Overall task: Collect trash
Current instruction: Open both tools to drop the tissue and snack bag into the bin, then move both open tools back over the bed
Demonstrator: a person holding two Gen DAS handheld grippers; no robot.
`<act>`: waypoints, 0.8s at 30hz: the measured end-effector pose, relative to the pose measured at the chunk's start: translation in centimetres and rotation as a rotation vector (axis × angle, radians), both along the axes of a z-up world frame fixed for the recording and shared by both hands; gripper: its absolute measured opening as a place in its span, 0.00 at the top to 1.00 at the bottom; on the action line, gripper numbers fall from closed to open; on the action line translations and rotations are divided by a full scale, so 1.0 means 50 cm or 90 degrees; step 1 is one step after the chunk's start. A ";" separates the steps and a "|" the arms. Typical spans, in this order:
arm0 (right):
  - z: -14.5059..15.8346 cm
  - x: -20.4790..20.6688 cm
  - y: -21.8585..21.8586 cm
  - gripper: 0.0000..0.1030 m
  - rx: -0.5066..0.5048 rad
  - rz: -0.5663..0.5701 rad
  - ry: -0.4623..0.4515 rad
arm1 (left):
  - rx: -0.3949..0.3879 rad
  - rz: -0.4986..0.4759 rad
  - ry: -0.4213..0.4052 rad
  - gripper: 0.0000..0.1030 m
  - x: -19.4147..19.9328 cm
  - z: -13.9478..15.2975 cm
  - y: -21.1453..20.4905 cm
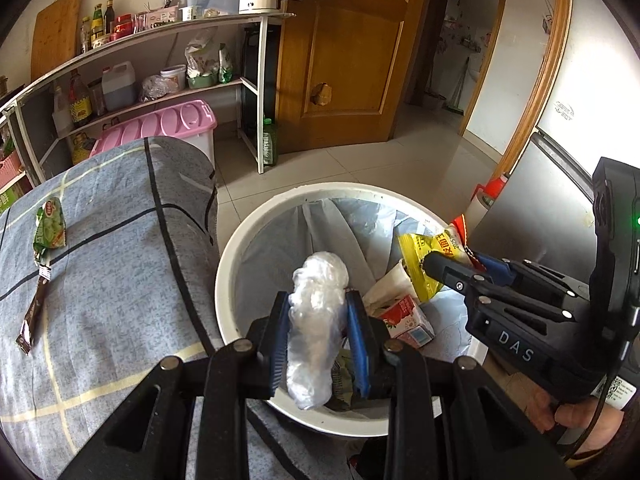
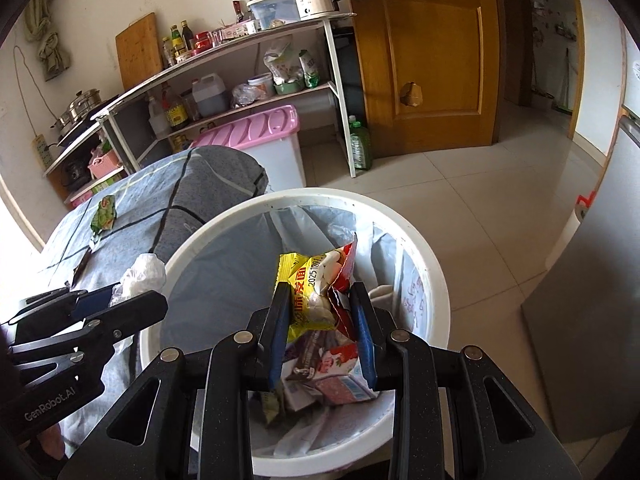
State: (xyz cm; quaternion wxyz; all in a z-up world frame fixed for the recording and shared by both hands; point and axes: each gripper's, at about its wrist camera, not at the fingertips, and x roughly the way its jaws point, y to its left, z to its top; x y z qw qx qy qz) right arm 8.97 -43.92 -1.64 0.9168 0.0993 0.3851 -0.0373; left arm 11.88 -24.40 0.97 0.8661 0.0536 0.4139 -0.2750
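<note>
My left gripper (image 1: 318,300) is shut on a crumpled clear plastic bag (image 1: 316,320) and hangs over the white trash bin (image 1: 228,256), which has a pale liner. My right gripper (image 2: 322,292) is shut on a yellow and red snack wrapper (image 2: 316,280) above the same bin (image 2: 420,240). In the bin lie a red strawberry milk carton (image 1: 408,320) and other wrappers. On the grey checked cloth (image 1: 112,260) to the left rest a green snack packet (image 1: 50,224) and a brown stick wrapper (image 1: 36,312).
A shelf rack (image 1: 160,92) with bottles, jars and a kettle stands behind, with a pink-lidded box (image 1: 168,124) under it. A wooden door (image 1: 344,52) and tiled floor lie beyond. A grey fridge (image 1: 544,216) stands to the right of the bin.
</note>
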 end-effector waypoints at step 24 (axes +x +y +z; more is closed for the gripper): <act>-0.018 0.004 0.001 0.53 0.000 -0.013 0.024 | -0.016 0.030 0.023 0.45 0.012 -0.010 0.039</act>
